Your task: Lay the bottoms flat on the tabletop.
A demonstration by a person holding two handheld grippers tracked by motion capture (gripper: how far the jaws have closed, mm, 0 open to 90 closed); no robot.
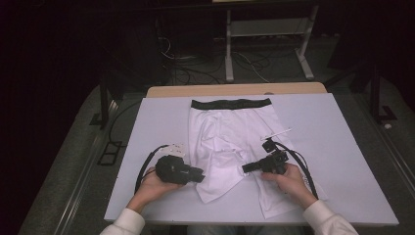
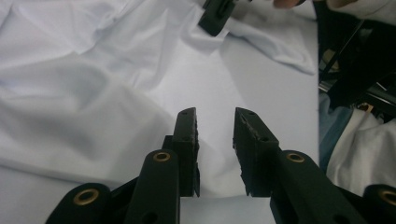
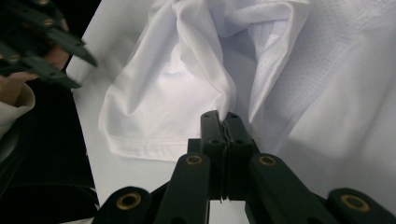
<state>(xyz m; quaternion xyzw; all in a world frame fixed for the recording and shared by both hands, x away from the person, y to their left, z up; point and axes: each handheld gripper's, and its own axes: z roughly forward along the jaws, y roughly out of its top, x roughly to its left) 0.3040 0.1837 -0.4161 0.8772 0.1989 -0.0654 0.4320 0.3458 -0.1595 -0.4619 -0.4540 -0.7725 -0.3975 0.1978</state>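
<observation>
1. Dark room, with cables on the floor and a white metal frame [image 1: 266, 29] beyond a white-topped table [image 1: 337, 147] edged in wood at its far side.
2. Right gripper [image 1: 245, 168] [image 3: 223, 122]: jaws pressed together with a thin fold of white cloth pinched between them, seen along its own jaws in the right gripper view.
3. Held by the right hand [image 1: 288, 180], a black cable looping back from it toward the wrist.
4. Left gripper [image 1: 199, 174] [image 2: 215, 120]: jaws parted, with a clear gap and nothing between them, poised over the edge of the white fabric.
5. Held by the left hand [image 1: 151, 186], cream sleeves on both forearms at the near edge of the table.
6. Between the 2 grippers: white boxer shorts [image 1: 225, 142] [image 2: 84, 93] [image 3: 173, 88] lying on the table, black waistband [image 1: 231, 104] at the far end, 2 legs pointing toward the person.
7. Left leg of the shorts rumpled and folded inward toward the middle, hem lying just beside the left gripper.
8. Right leg partly under the right hand, reaching close to the near edge of the table.
9. Small white tag or label [image 1: 274, 134] on the table by the right side of the shorts; cannot tell what it is.
</observation>
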